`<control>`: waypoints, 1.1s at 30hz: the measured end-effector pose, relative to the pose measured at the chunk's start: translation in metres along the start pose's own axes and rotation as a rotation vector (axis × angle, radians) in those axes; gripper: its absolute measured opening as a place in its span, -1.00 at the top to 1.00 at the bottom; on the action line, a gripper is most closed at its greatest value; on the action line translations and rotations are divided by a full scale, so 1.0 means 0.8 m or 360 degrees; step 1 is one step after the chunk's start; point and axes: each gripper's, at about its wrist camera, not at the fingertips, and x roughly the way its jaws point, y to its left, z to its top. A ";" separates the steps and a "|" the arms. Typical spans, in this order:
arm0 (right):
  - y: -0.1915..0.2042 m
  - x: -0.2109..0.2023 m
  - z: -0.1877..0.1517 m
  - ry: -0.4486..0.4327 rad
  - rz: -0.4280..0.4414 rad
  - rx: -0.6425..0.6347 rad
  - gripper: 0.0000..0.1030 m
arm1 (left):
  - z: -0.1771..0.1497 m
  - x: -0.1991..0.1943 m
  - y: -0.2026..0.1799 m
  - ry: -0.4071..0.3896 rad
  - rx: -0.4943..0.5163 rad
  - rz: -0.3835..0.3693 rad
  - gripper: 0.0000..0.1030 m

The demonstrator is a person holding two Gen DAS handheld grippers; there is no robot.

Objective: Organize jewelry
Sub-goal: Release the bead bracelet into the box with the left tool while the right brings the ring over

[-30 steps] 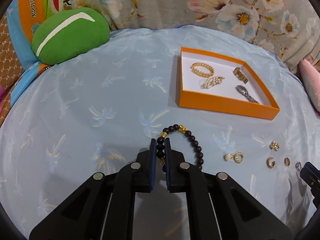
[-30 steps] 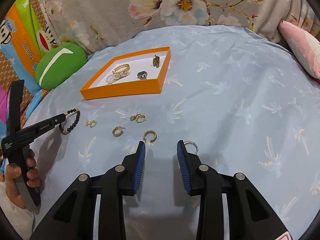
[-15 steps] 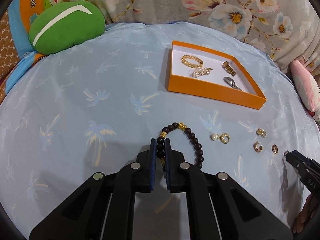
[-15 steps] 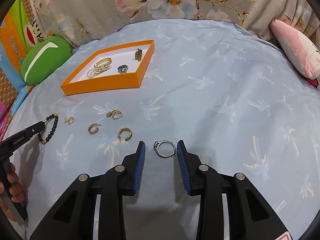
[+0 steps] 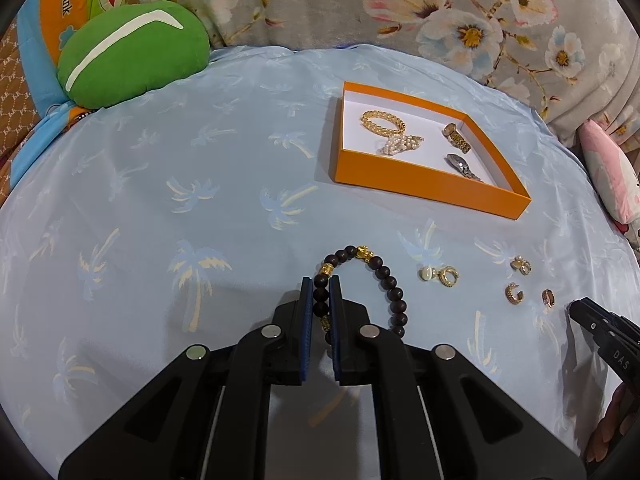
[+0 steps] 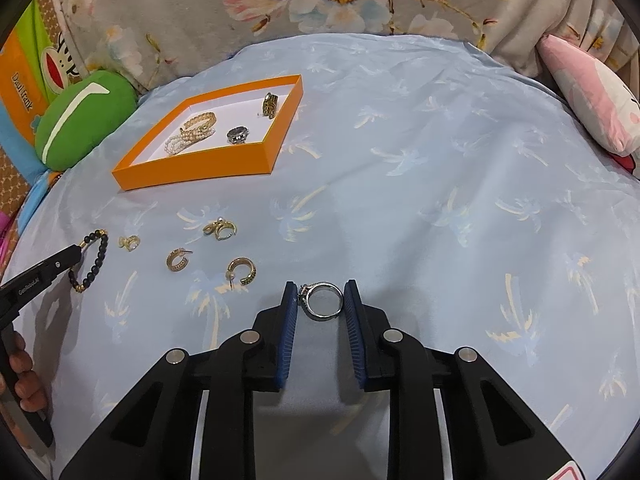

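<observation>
Right wrist view: beyond the orange tray [image 6: 192, 176], the left gripper [image 5: 320, 300] clamps the bead bracelet [image 5: 390, 284]; the right gripper [image 6: 322, 300] is closing around the silver ring [image 6: 324, 300], apparently still loose; best centred before lifting.

Green plush cushion [image 5: 132, 52] at far left, pink plush [image 6: 592, 92] far right, floral fabric [image 5: 400, 4] behind.
</observation>
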 end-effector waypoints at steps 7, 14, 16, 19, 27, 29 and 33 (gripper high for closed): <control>0.005 -0.020 0.017 -0.0059 0.0106 0.0006 0.57 | 0.011 -0.025 -0.005 -0.0067 -0.0010 -0.0047 0.87; 0.029 -0.027 0.073 -0.0150 0.0224 -0.0068 0.57 | 0.059 -0.067 -0.030 -0.0223 0.0090 -0.0111 0.87; 0.038 -0.024 0.095 -0.0181 0.0255 -0.0082 0.57 | 0.083 -0.072 -0.038 -0.0259 0.0108 -0.0150 0.87; 0.050 -0.010 0.127 -0.0210 0.0278 -0.0105 0.57 | 0.119 -0.070 -0.056 -0.0337 0.0151 -0.0158 0.87; 0.071 0.058 0.205 -0.0194 0.0349 -0.0098 0.57 | 0.196 -0.018 -0.096 -0.0393 0.0210 -0.0185 0.86; 0.076 0.077 0.217 -0.0174 0.0338 -0.0106 0.57 | 0.208 0.004 -0.102 -0.0377 0.0211 -0.0192 0.86; 0.085 0.115 0.233 -0.0131 0.0318 -0.0129 0.57 | 0.219 0.047 -0.109 -0.0325 0.0212 -0.0178 0.86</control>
